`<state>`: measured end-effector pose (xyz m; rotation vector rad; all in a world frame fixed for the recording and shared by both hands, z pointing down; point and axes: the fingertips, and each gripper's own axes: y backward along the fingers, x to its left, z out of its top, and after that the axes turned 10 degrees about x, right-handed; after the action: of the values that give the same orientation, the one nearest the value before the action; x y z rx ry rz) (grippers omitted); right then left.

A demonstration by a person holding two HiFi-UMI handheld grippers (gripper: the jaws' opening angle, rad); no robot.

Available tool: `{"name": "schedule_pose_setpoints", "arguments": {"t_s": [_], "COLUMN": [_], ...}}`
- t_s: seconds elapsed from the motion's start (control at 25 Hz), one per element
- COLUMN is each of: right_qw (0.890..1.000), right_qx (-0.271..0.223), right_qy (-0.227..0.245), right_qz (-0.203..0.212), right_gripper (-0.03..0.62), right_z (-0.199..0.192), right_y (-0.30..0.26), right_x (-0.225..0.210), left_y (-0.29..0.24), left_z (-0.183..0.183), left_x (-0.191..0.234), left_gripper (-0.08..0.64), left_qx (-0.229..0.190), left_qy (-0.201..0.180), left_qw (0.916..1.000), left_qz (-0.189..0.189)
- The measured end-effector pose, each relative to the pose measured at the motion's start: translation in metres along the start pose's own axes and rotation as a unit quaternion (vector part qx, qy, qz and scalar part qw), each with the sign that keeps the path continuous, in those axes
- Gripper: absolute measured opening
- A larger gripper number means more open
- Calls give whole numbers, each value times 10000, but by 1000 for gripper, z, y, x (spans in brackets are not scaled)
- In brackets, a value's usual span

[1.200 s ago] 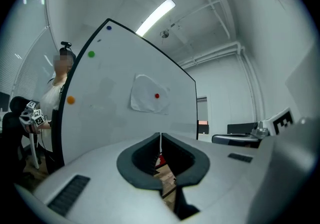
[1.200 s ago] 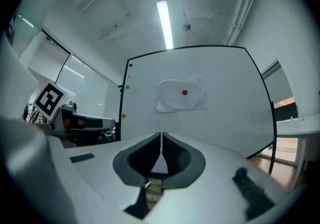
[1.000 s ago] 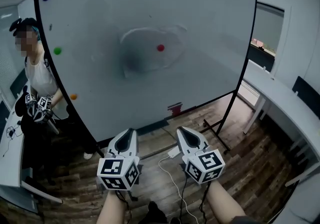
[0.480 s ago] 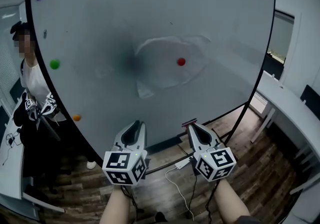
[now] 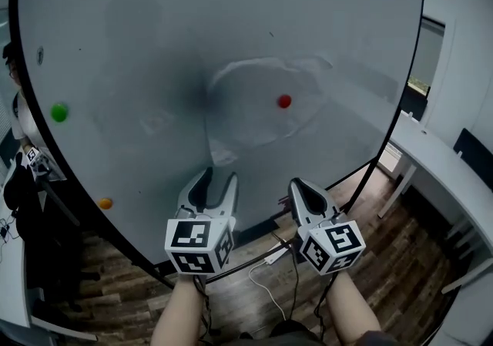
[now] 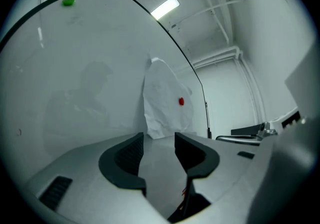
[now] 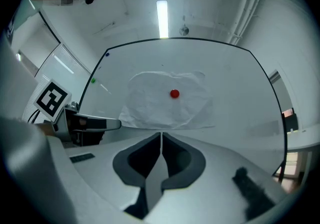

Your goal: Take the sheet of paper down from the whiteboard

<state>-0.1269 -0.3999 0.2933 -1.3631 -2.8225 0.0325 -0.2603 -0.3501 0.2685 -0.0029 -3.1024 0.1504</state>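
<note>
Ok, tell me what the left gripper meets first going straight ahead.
Probably the lower edge of the crumpled white sheet of paper on the large whiteboard; depth unclear. The left gripper has just been opening its jaws, nothing between.

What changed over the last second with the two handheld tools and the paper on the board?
The left gripper and right gripper have come closer to the whiteboard, which fills more of the head view. The left one's jaws have just been opening, nothing between them; the right stays shut and empty. The sheet of paper still hangs under the red magnet, untouched.
</note>
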Motion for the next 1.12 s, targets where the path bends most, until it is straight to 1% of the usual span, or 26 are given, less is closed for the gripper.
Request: {"name": "schedule_pose_setpoints", "arguments": {"t_s": [0.24, 0.4, 0.48, 0.56, 0.64, 0.88, 0.92, 0.96, 1.0, 1.12], "right_qw": [9997, 9992, 9988, 9981, 9973, 9953, 9949, 9944, 9939, 9926], "right_qx": [-196, -243, -276, -328, -396, -616, -648, -677, -711, -856], "right_qy": [96, 170, 226, 302, 391, 600, 630, 658, 684, 756], "right_qz": [93, 265, 348, 416, 474, 438, 459, 483, 493, 401], "right_gripper": [23, 23, 23, 23, 25, 29, 50, 97, 118, 124], "right_z": [22, 33, 39, 47, 58, 93, 98, 103, 107, 120], "right_y": [-20, -34, -40, -45, -51, -70, -73, -75, -76, -80], "right_x": [-10, -15, -17, -18, -20, -32, -32, -32, -32, -34], "left_y": [-15, -20, -21, -22, -23, -24, -24, -23, -23, -22], "left_z": [7, 8, 10, 12, 13, 15, 16, 16, 17, 18], "left_x": [5, 6, 8, 10, 11, 10, 11, 11, 10, 10], "left_gripper": [186, 178, 132, 67, 33, 18, 17, 17, 17, 17], "left_qx": [30, 78, 70, 75, 84, 37, 29, 20, 11, -9], "left_qy": [-7, 41, 25, -17, -42, 10, 31, 49, 56, 51], "left_qw": [9999, 9997, 9993, 9986, 9981, 9977, 9977, 9977, 9976, 9974], "left_qz": [144, 244, 372, 527, 613, 670, 674, 678, 684, 712]}}
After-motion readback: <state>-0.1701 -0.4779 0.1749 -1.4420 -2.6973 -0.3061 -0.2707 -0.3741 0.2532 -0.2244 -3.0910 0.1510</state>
